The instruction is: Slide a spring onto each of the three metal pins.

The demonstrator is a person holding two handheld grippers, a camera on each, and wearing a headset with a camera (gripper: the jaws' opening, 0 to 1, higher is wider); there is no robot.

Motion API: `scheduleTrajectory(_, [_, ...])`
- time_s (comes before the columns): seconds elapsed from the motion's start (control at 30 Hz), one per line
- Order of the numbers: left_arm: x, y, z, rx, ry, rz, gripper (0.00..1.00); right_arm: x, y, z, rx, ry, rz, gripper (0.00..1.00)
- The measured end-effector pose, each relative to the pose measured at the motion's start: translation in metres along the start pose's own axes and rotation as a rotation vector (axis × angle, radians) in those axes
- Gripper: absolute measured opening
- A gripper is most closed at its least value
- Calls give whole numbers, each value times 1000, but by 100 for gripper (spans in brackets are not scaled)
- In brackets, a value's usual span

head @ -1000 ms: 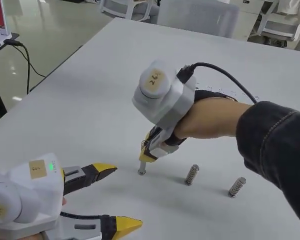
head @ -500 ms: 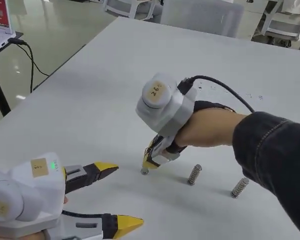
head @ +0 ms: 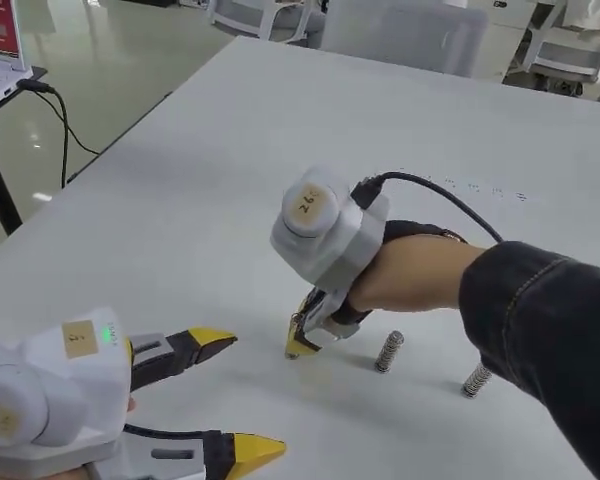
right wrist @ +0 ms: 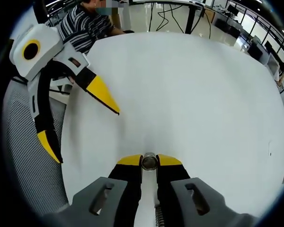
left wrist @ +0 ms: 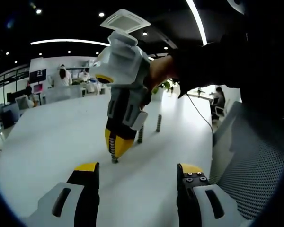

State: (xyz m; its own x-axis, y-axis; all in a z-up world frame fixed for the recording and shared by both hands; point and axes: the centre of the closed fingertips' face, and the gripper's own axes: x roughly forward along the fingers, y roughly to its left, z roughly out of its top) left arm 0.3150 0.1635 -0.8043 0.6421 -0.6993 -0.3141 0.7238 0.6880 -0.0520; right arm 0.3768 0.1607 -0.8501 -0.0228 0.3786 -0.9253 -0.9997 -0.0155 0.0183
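The right gripper (head: pixel 298 347) is pointed down at the table (head: pixel 180 200), its jaws closed on a spring (left wrist: pixel 114 147) that is held upright between the yellow tips. Directly beneath the tips a pin (left wrist: pixel 115 161) is seen standing on the table, and the lower end of the spring appears to be over it. How far the spring is seated cannot be told.

The left gripper (head: pixel 248 395) is held empty with its jaws apart, off to one side of the right gripper and well clear of it, with its tips aimed toward the pin. On the opposite side of the right gripper, a second spring (head: pixel 387 352) stands close by and a third spring (head: pixel 474 380) a little farther off. Both are upright, and each is judged to be on its own pin already.

The pin is gripped by nothing, so it is judged likely to be tipped or skidded across the table if the spring is pressed down off its axis. If a coil is caught on the pin's top, the spring could be buckled, and it could be flung out when the jaws are released. The sleeve (head: pixel 540 310) hangs just above the third spring, which could be knocked over if the arm is lowered or swung.
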Motion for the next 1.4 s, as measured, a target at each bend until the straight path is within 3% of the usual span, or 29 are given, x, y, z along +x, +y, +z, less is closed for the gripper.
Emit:
scheduleTrajectory(0.7, [2, -1, 1, 5, 8, -7, 62, 8, 7, -9, 10, 13, 11, 10])
scheduleTrajectory(1.07, [4, -2, 2, 6, 9, -9, 62, 0, 5, -16, 32, -19, 8, 23])
scheduleTrajectory(1.4, [6, -3, 3, 10, 9, -14, 62, -10, -6, -25, 50, -52, -34, 38])
